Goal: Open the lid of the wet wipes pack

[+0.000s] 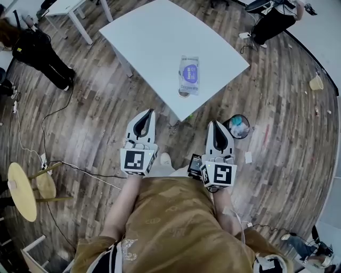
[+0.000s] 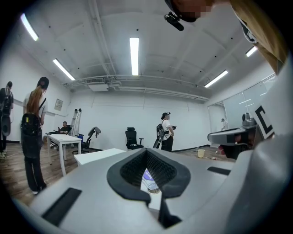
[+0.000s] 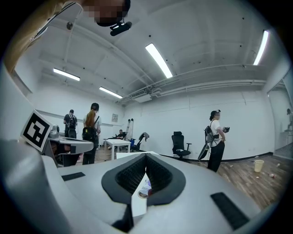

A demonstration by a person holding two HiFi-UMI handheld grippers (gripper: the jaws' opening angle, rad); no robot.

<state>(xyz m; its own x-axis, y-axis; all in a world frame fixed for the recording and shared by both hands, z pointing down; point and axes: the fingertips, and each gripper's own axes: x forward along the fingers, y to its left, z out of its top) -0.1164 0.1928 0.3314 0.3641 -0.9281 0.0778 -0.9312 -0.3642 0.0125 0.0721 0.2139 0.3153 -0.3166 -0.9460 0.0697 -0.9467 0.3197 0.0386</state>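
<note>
The wet wipes pack (image 1: 189,74), clear with a purple round label, lies flat near the front edge of a white table (image 1: 154,37). A small round object (image 1: 184,94) touches its near end. Both grippers are held close to the person's body, well short of the table, pointing toward it. My left gripper (image 1: 146,113) is shut with nothing in it, and so is my right gripper (image 1: 214,123). In the left gripper view the pack (image 2: 147,176) shows through the gap behind the closed jaws; the right gripper view shows the pack (image 3: 145,185) the same way.
A black bin (image 1: 238,126) stands on the wood floor right of the table corner. Round yellow stools (image 1: 21,192) are at the left, with cables on the floor. A second white table (image 1: 69,8) is at the back left, and people stand around the room.
</note>
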